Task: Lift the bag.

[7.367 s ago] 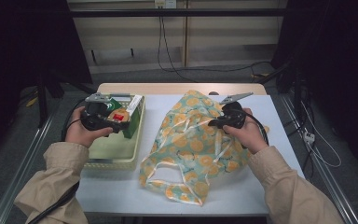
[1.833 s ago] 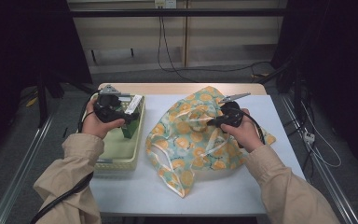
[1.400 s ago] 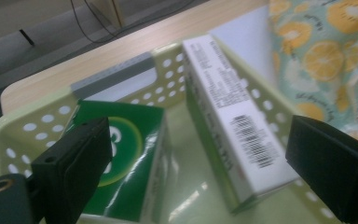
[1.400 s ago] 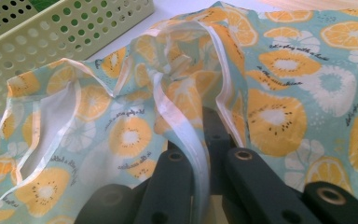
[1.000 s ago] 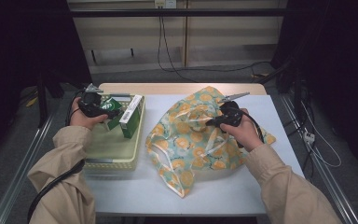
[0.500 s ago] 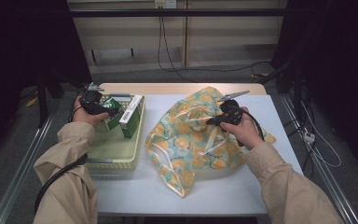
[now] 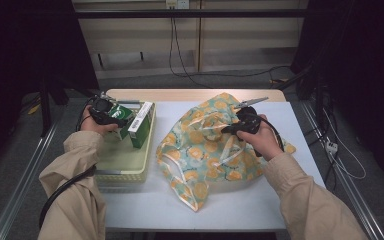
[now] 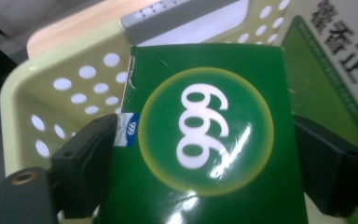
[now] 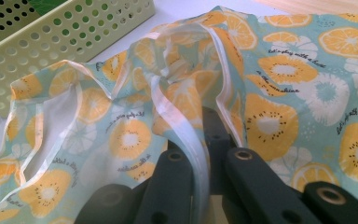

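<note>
Where the high view is cut off at its lower edge, two beige sleeves (image 7: 300, 200) are seen coming in, and the person's shoulders are left out of frame. One fruit-printed bag (image 7: 205, 150) is spread over the middle and right of the white table (image 7: 240, 210), its near corner lying close to the table's front edge, with bare tabletop left in front of it. In the right gripper view the bag's clear handle strip (image 9: 186, 135) is pinched between jaws that are fully closed on it; the right gripper (image 7: 240, 125) is partly covered by the hand in the high view, so its tips are hard to make out there. One pale perforated basket (image 7: 125, 160) is set at the table's left, its near half empty and open for movement. At its far end two boxes are counted: a green box (image 8: 205, 140) and a white-and-green carton (image 7: 141, 125) just beside it. The green box is bracketed by the left gripper (image 7: 111, 111), whose jaws have just been closing and are now seen against the box's two sides, standing wide; the box's lower part is cut off in the left gripper view. Beyond the table, cables (image 7: 180, 60) are seen trailing over a dim floor.
</note>
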